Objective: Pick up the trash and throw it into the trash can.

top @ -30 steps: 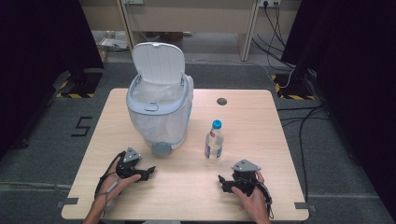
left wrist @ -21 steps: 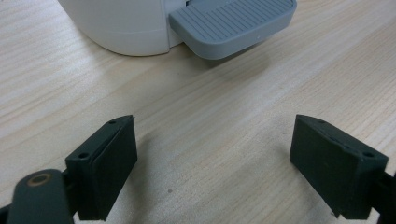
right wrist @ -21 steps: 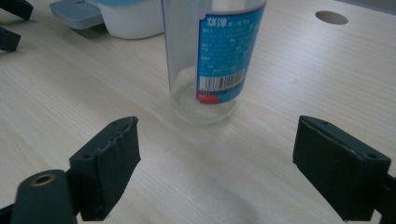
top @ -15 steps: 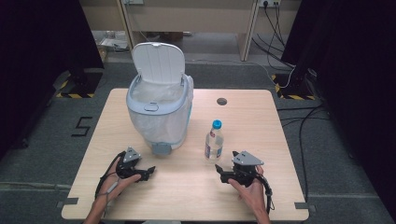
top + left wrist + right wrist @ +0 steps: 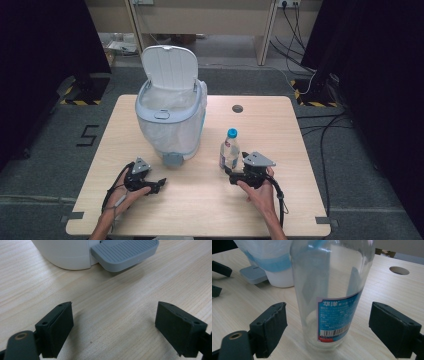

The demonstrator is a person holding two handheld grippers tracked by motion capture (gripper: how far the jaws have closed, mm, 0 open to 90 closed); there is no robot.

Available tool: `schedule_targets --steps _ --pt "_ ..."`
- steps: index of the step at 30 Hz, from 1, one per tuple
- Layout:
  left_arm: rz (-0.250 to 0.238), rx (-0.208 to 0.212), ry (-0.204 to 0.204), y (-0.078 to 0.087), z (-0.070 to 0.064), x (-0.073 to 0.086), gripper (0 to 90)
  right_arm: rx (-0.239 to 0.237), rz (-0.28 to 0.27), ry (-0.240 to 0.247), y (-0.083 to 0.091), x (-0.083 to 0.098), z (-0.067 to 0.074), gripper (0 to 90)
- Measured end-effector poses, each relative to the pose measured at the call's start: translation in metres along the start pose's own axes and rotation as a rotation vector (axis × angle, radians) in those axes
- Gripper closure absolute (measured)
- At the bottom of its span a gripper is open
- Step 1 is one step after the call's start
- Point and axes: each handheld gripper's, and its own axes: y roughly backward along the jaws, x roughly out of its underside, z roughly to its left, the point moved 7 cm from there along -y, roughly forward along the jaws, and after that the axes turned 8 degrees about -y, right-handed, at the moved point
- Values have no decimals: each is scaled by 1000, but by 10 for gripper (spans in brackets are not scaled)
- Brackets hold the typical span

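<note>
A clear empty bottle with a blue cap and a blue label stands upright on the wooden table, to the right of a white pedal bin with its lid up. My right gripper sits just in front of the bottle. In the right gripper view the bottle stands between the open jaws of that gripper, with a gap on each side. My left gripper rests open near the table's front left. In the left gripper view its jaws hold nothing and point at the bin's grey pedal.
The bin is lined with a clear bag and has a light blue rim. Its pedal juts toward me. A round cable hole lies behind the bottle. Bare tabletop spreads right of the bottle and along the front edge.
My right gripper has moved forward and left from near the front edge up to the bottle, which now stands between its jaws. The left gripper has stayed put.
</note>
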Motion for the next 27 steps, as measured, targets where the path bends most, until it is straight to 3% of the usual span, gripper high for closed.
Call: schedule_targets --steps 6,13,15,19,23,27 --pt "1 -1 -1 0 0 0 139 -7 -16 -7 -10 0 0 151" --pt "0 0 0 0 0 0 139 -8 -36 38 -16 -12 4 159" --pt "2 -2 0 0 0 0 139 -9 -34 14 -20 -11 2 161" --pt "1 -1 0 0 0 0 139 -3 -31 17 -28 -6 -1 202" --pt "0 0 0 0 0 0 139 -28 -64 11 -29 -9 1 268" --pt "1 -1 0 0 0 0 140 -19 -62 8 -28 -9 1 274"
